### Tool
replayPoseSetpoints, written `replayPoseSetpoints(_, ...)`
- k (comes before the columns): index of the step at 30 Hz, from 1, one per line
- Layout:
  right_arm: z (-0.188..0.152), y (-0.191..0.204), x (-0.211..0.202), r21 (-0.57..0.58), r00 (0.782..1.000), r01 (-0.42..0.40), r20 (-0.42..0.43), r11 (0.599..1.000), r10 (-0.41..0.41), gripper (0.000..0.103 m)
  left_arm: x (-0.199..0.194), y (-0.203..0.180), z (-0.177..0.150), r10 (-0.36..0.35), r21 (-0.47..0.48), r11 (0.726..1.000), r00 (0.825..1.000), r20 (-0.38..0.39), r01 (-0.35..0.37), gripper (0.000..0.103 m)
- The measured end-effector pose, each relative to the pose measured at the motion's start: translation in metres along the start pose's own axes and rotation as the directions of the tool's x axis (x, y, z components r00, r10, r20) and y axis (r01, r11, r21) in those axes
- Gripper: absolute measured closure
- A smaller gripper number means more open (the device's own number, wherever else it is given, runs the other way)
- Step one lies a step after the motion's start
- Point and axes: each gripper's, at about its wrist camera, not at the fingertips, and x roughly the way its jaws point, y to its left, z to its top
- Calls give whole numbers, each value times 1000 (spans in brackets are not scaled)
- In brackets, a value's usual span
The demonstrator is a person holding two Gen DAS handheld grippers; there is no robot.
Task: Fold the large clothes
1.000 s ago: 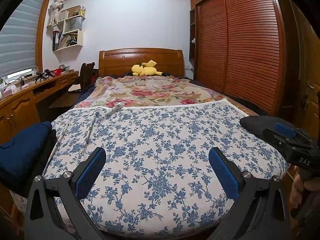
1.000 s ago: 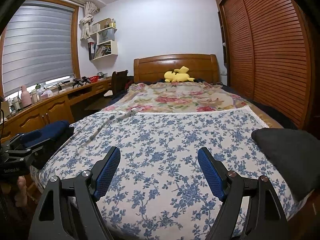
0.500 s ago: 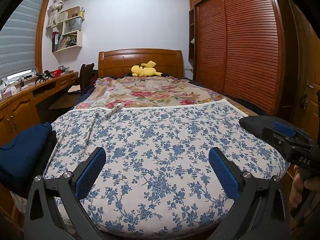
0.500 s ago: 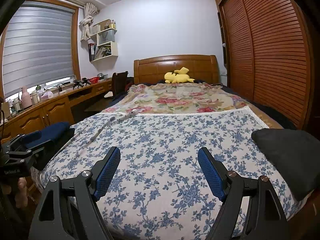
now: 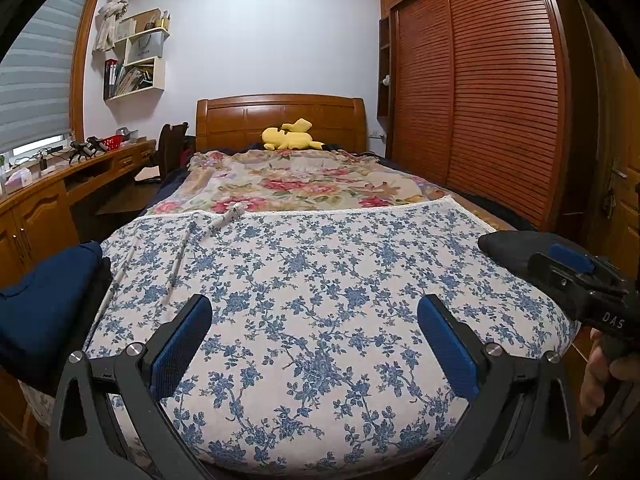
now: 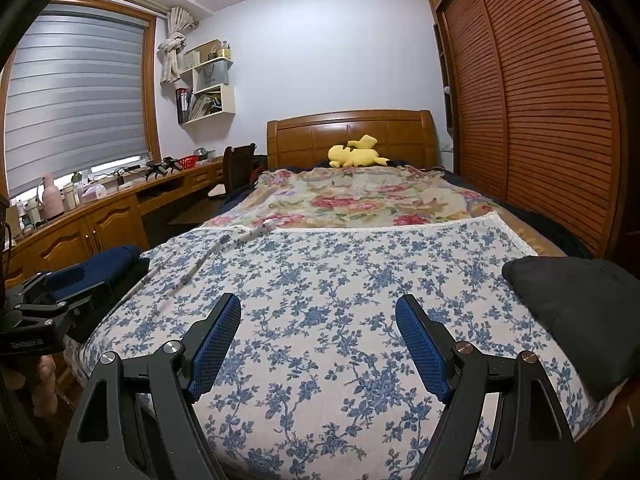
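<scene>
A white cloth with blue flowers (image 5: 320,280) (image 6: 340,288) lies spread flat over the near end of the bed, with thin straps (image 5: 188,252) (image 6: 200,264) trailing at its left. My left gripper (image 5: 314,336) hovers open above its near edge, nothing between the blue pads. My right gripper (image 6: 318,340) is open too, above the same edge. A folded navy garment (image 5: 44,300) (image 6: 108,264) rests at the bed's left corner and a folded black one (image 5: 508,248) (image 6: 572,304) at the right corner. Each gripper shows at the edge of the other's view.
A floral bedspread (image 5: 300,184) covers the far half of the bed, with a yellow plush toy (image 5: 290,138) at the wooden headboard (image 6: 352,128). A long wooden desk (image 6: 100,208) runs along the left wall. Louvred wardrobe doors (image 5: 492,100) line the right.
</scene>
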Motion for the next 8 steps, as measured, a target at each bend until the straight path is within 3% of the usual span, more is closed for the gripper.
replayPoseSetpoints(8,-1,0,1,4,1000,-1,-5,1000,1,22,1,1,2,3,2,1000,1000,1,-3,0)
